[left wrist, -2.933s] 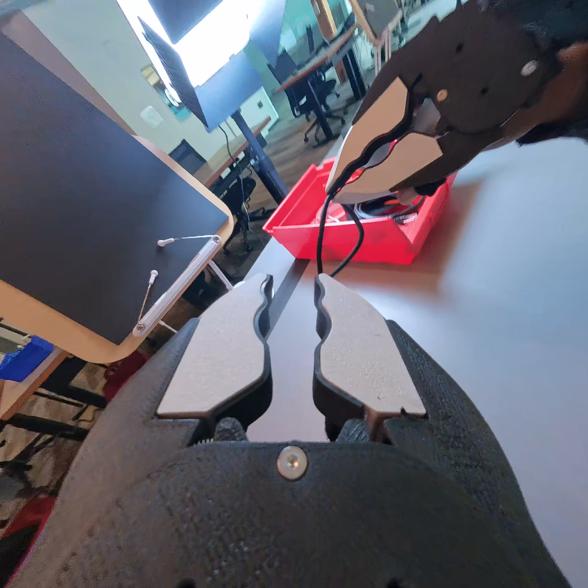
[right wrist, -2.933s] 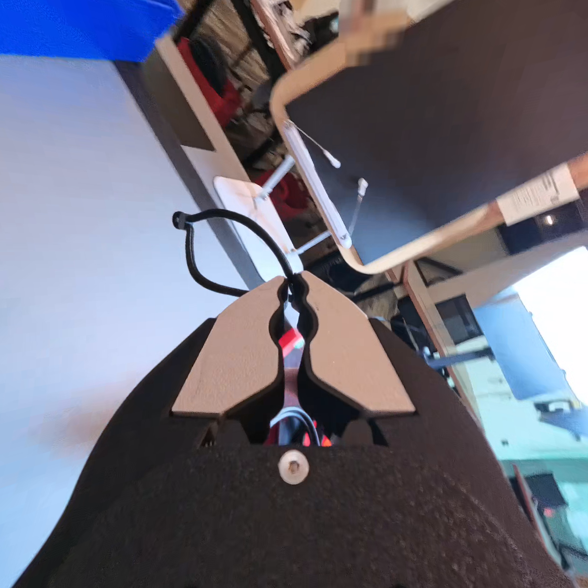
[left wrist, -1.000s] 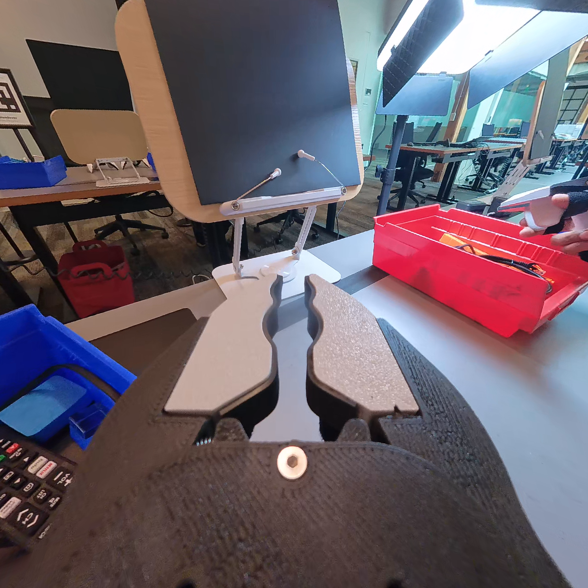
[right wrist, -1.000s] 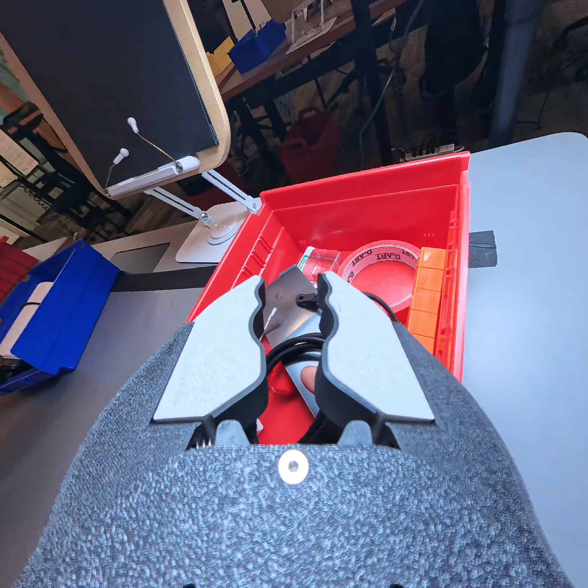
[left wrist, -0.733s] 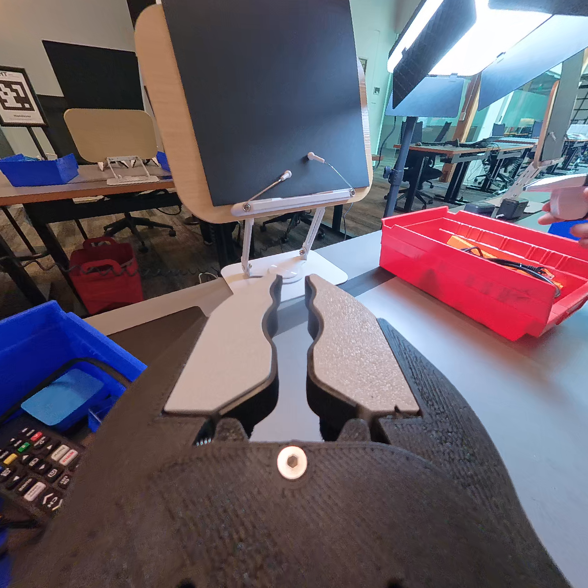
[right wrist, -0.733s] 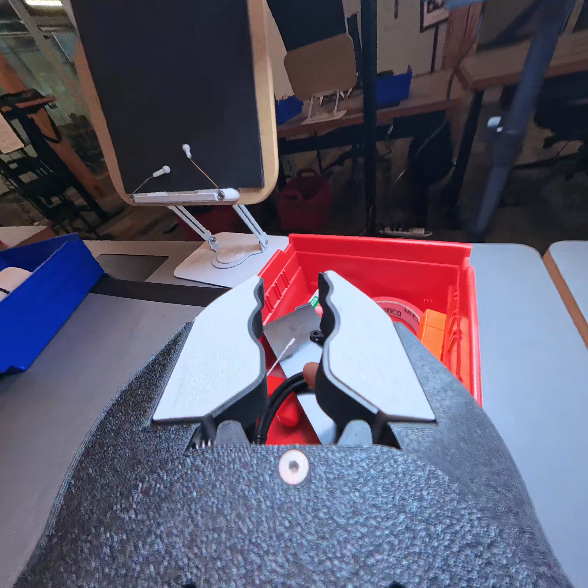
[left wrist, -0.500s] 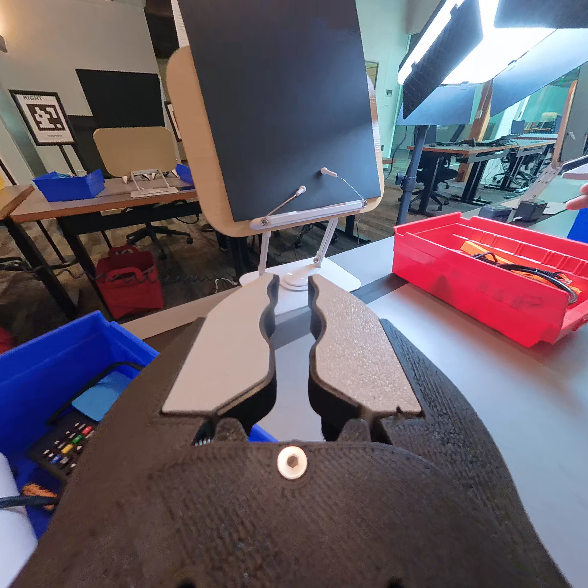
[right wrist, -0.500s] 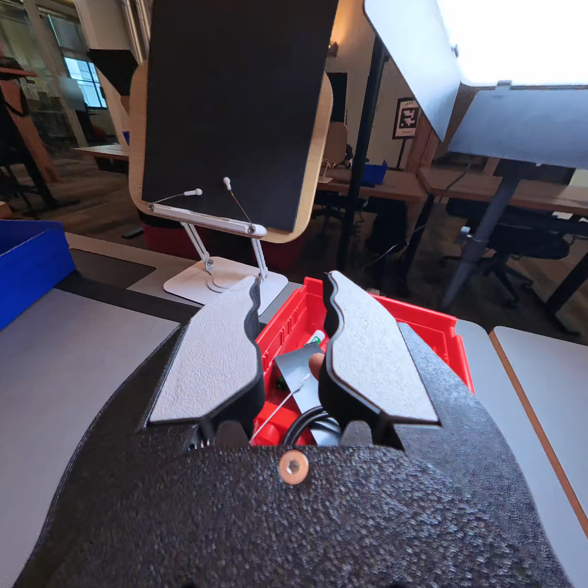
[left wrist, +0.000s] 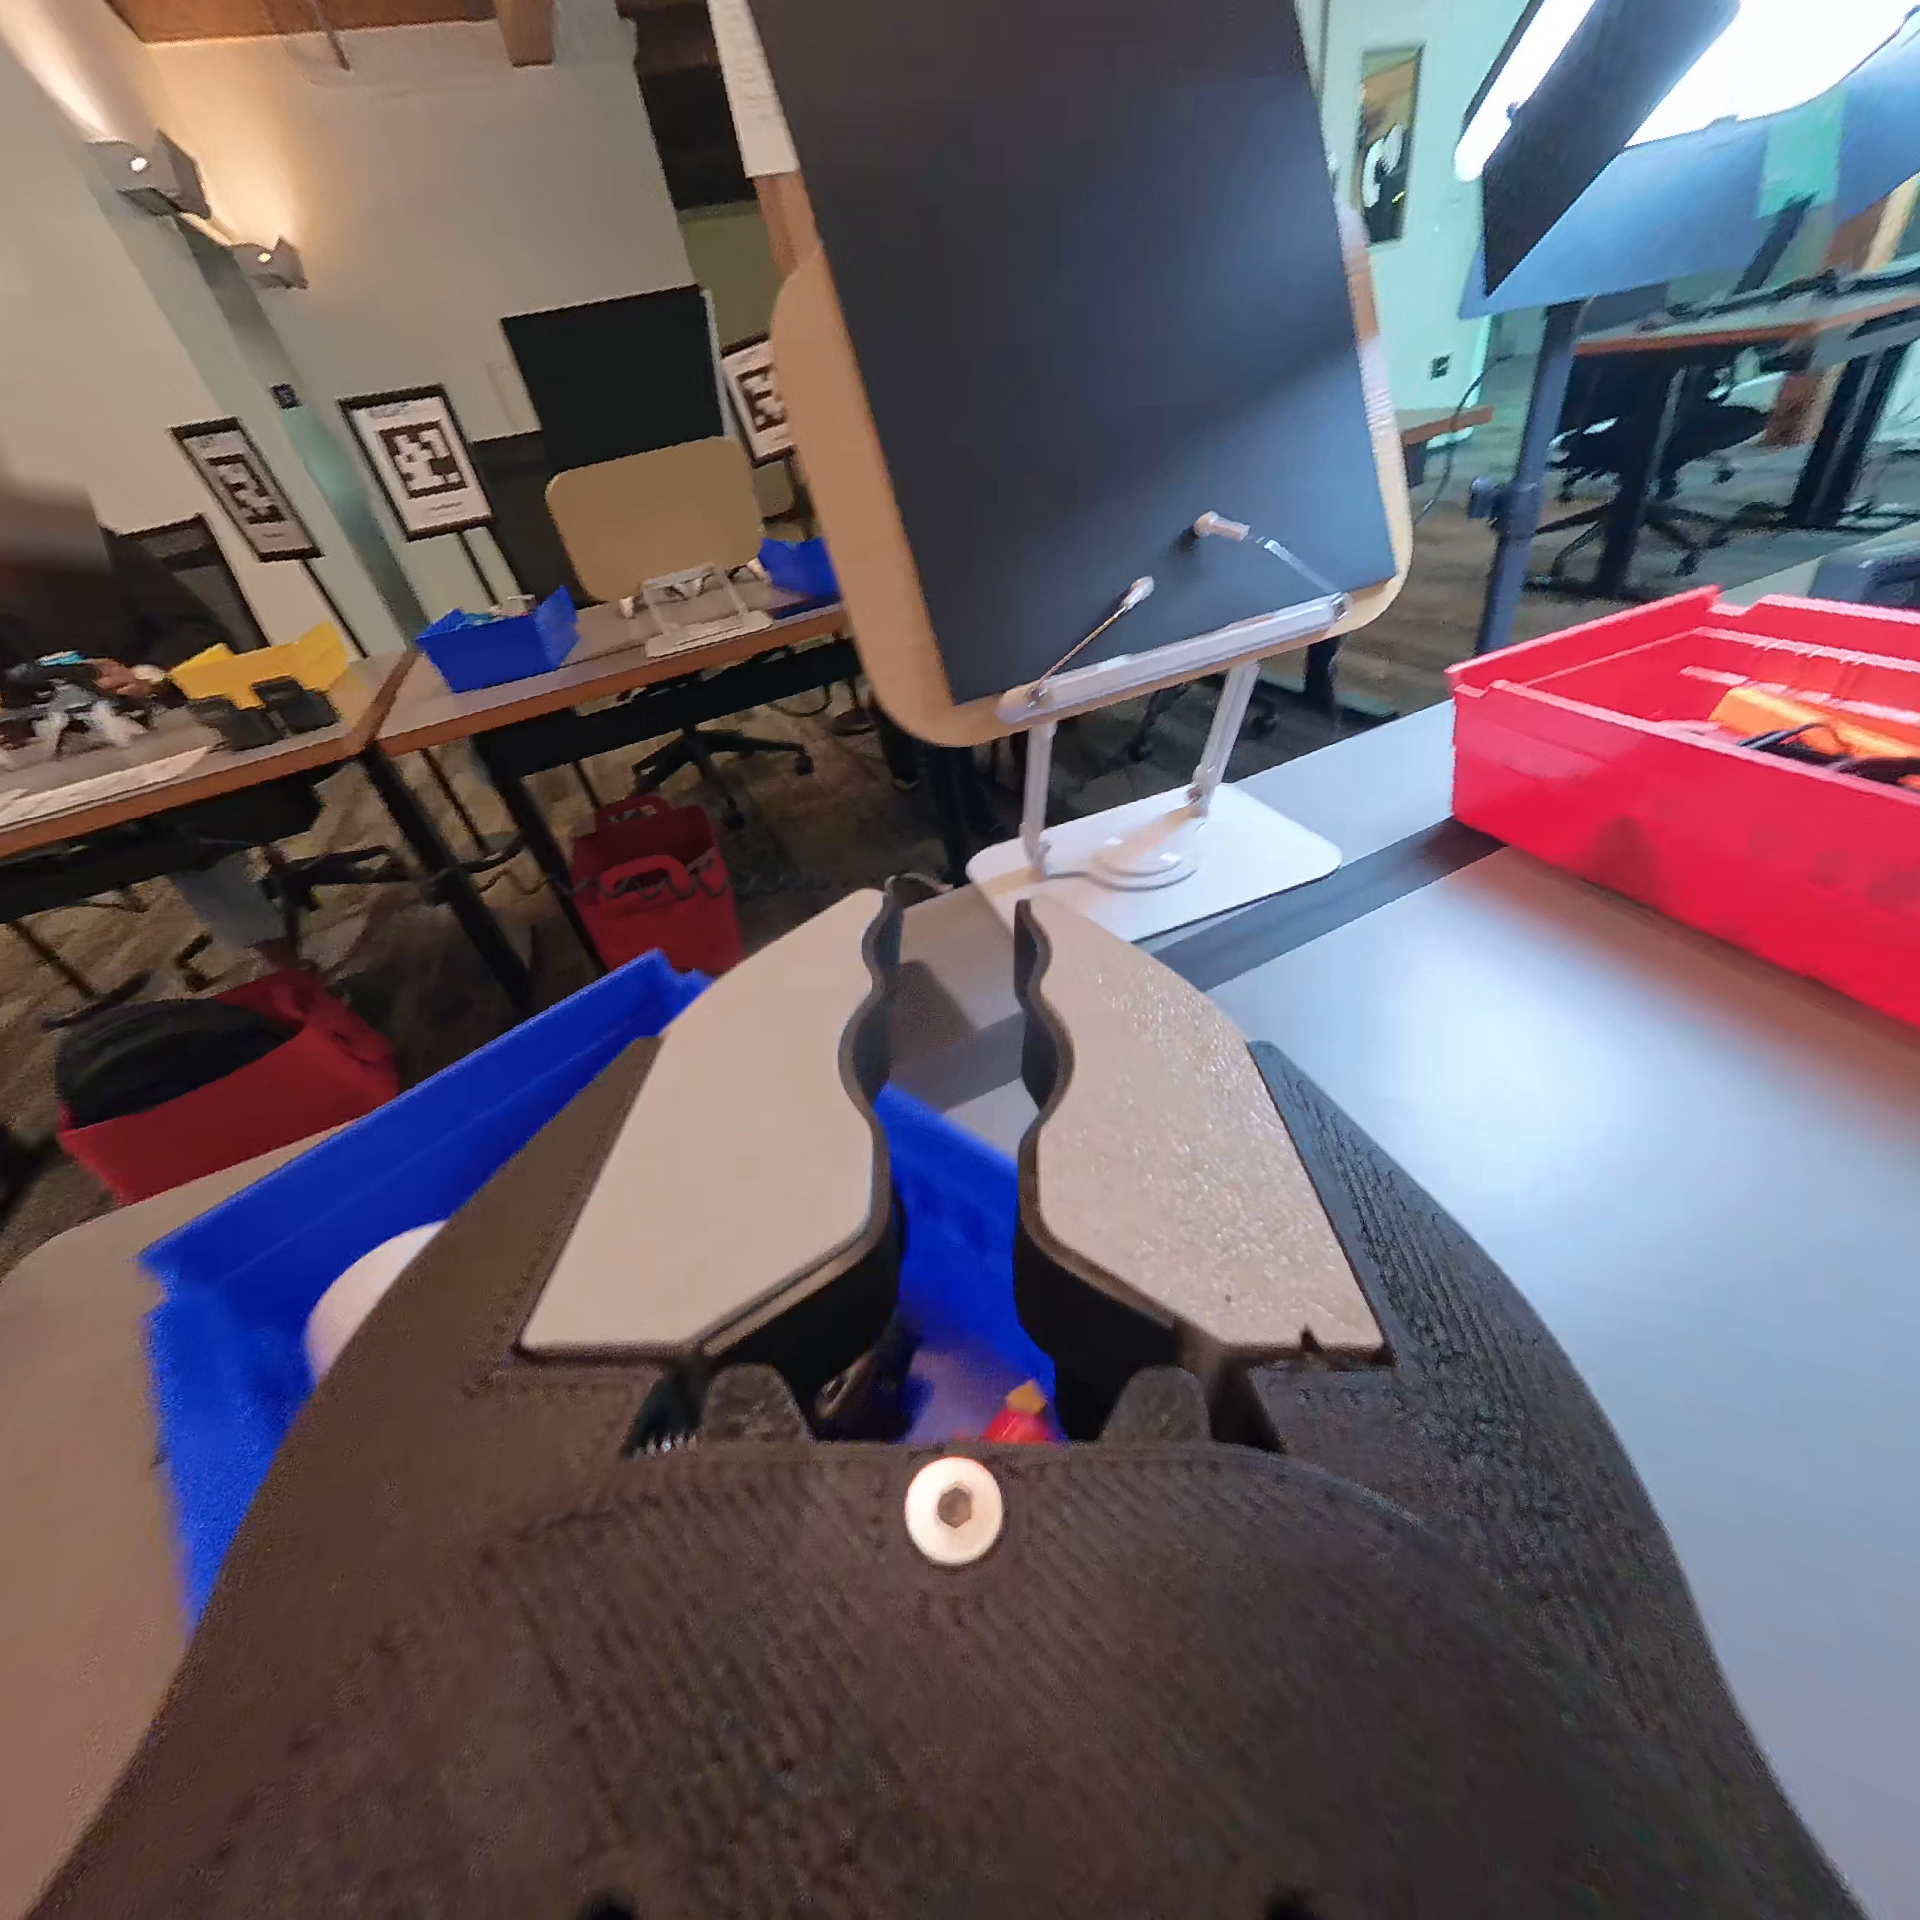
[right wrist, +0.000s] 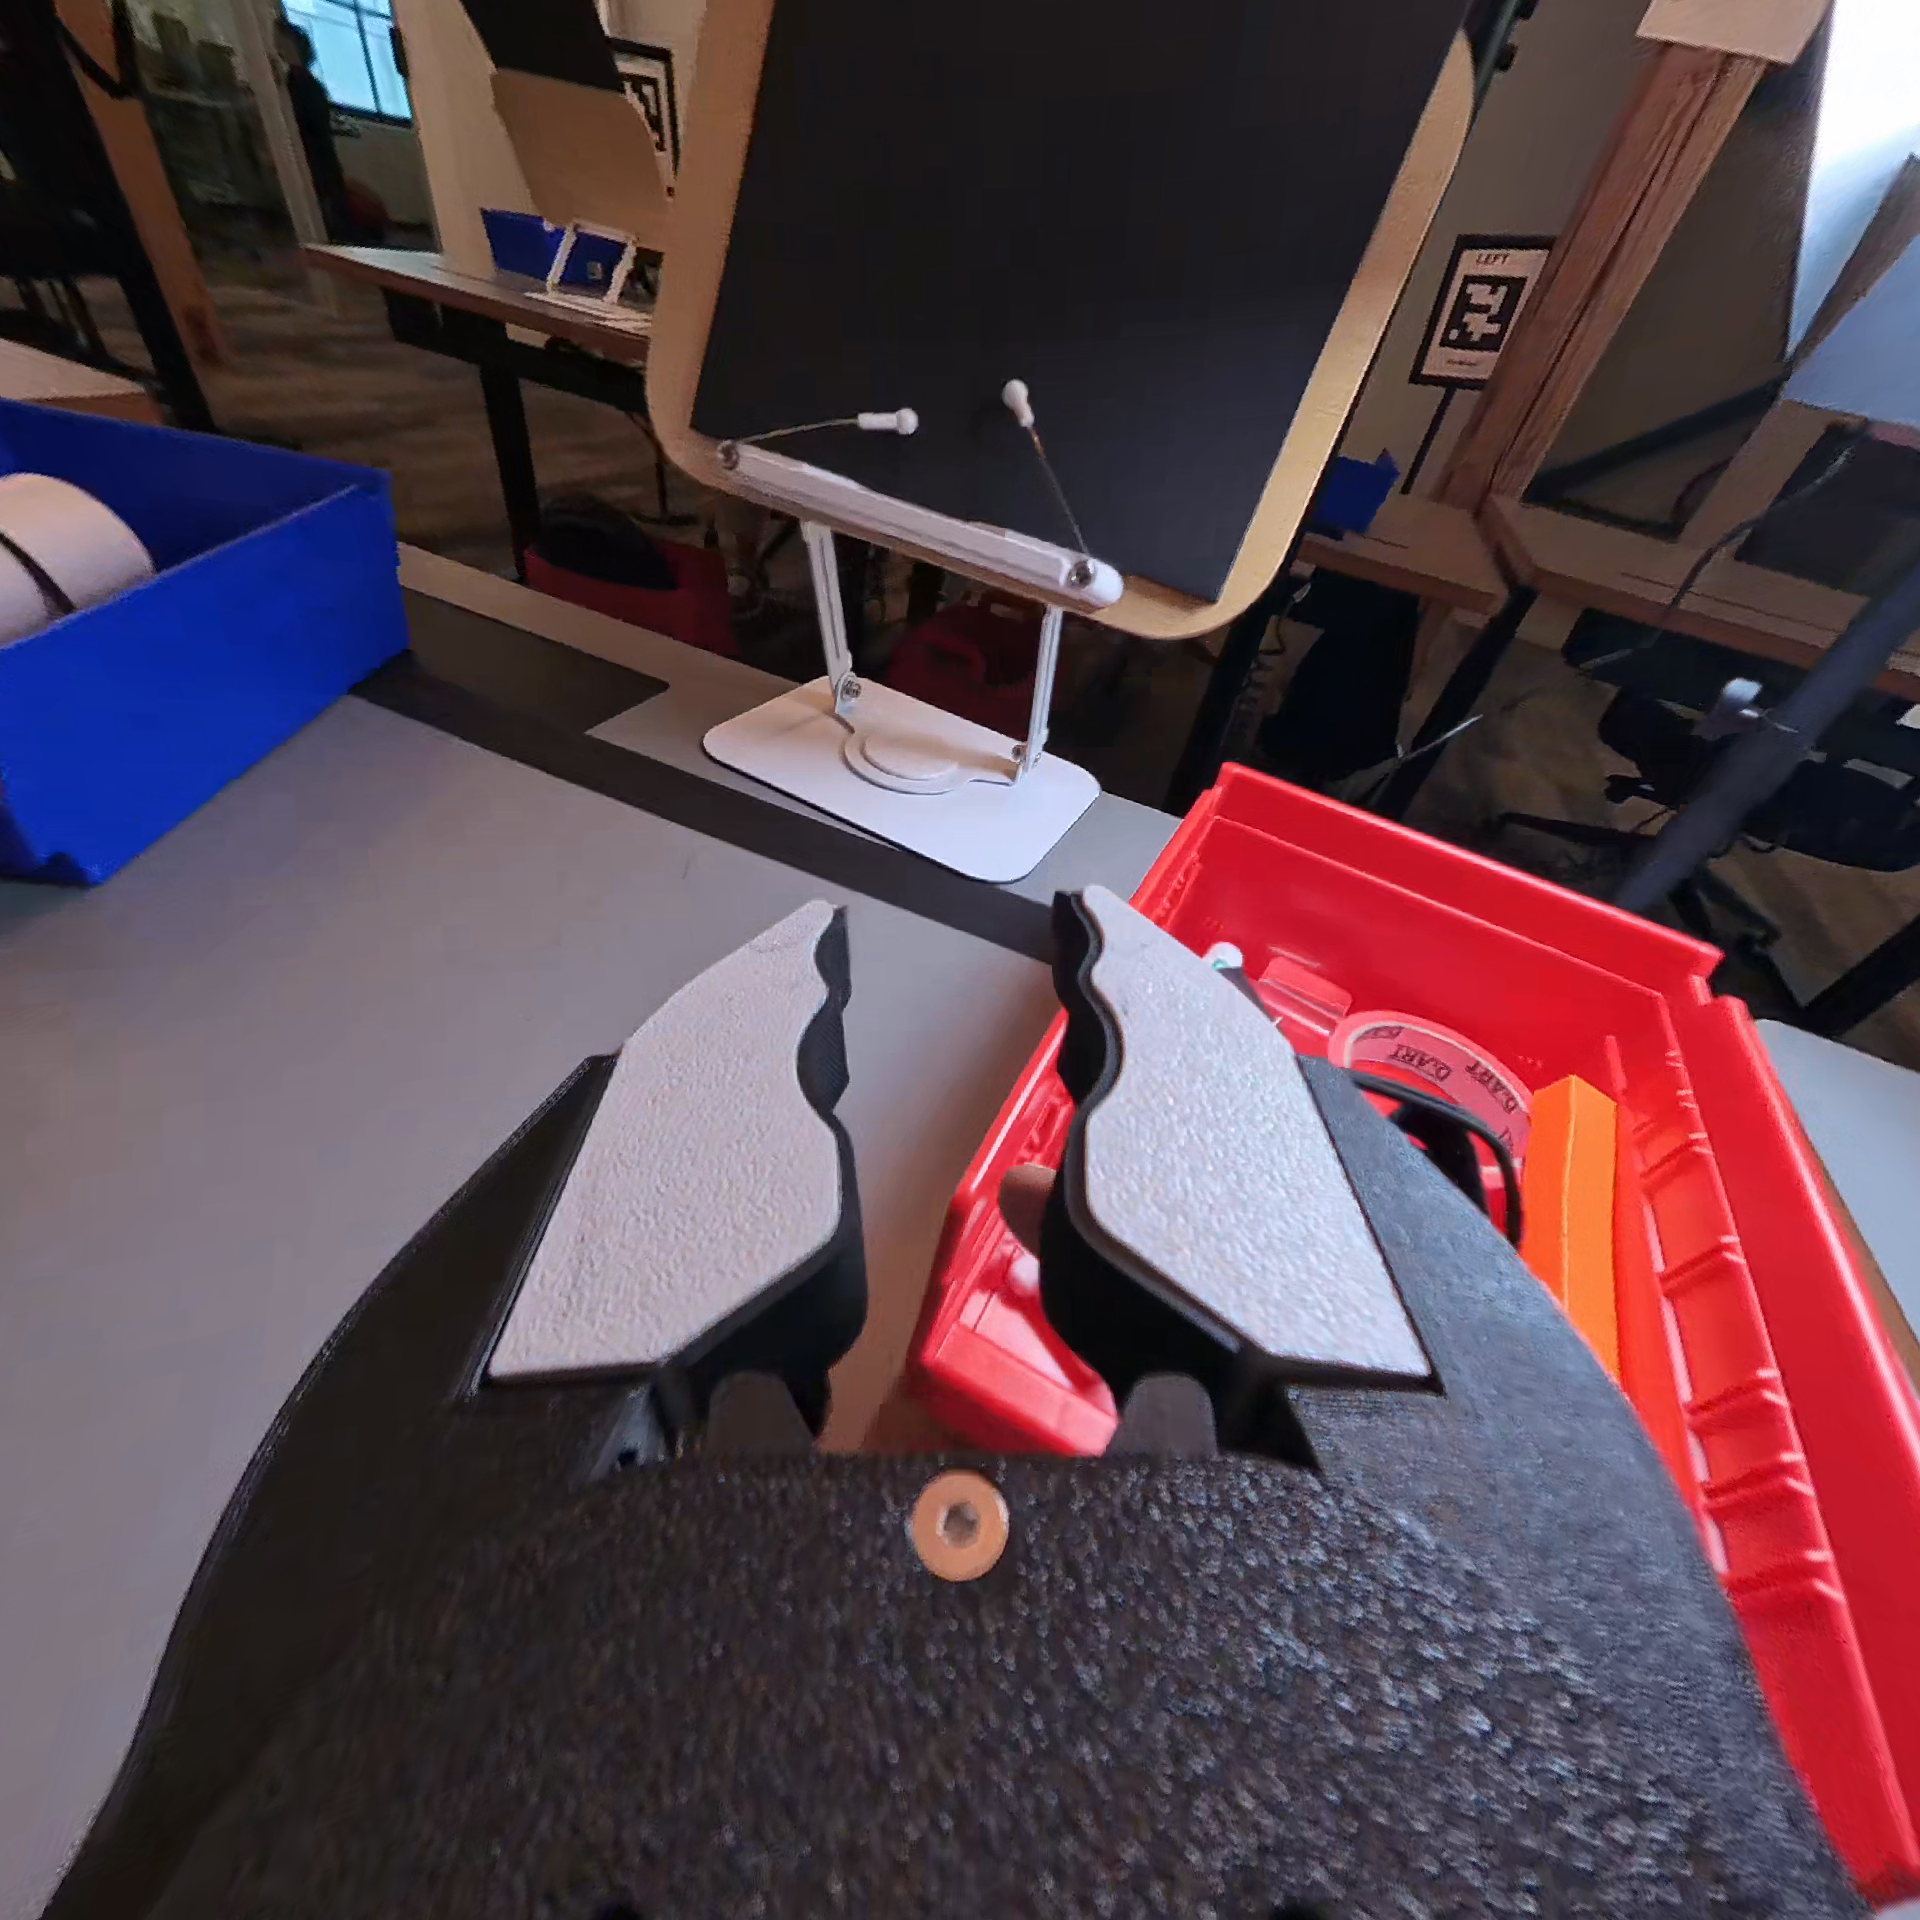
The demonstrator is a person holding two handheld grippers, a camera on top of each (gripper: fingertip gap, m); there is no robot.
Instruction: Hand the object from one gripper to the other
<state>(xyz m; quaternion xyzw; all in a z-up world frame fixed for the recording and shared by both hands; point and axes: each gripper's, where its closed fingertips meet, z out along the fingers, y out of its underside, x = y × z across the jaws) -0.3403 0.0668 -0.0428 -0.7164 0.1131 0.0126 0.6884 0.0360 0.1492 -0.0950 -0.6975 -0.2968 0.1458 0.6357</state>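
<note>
My left gripper (left wrist: 954, 914) is empty, its jaws a narrow gap apart, and it hangs over the near right corner of a blue bin (left wrist: 416, 1153). My right gripper (right wrist: 953, 912) is open wide and empty, above the left wall of a red bin (right wrist: 1382, 894). A black cable (right wrist: 1455, 1132) lies inside the red bin beside a red tape roll (right wrist: 1444, 1060) and an orange block (right wrist: 1569, 1174). In the left wrist view the red bin (left wrist: 1662, 831) sits at the far right, with the cable (left wrist: 1808, 753) just showing over its rim.
A black board on a white stand (left wrist: 1153, 862) stands at the table's far edge between the bins; it also shows in the right wrist view (right wrist: 904, 779). The blue bin (right wrist: 187, 665) holds a white roll (right wrist: 52, 551). Grey tabletop (right wrist: 364, 987) lies between the bins. There is about 40 cm between the tips of the two grippers. The right tips stand about 25 cm off the orange block (right wrist: 1569, 1174). Look for it in the left wrist view (left wrist: 1830, 715) too.
The right gripper let go of the black cable into the red bin, rose and opened wider. The left gripper swung left, from facing the other gripper to over the blue bin.
</note>
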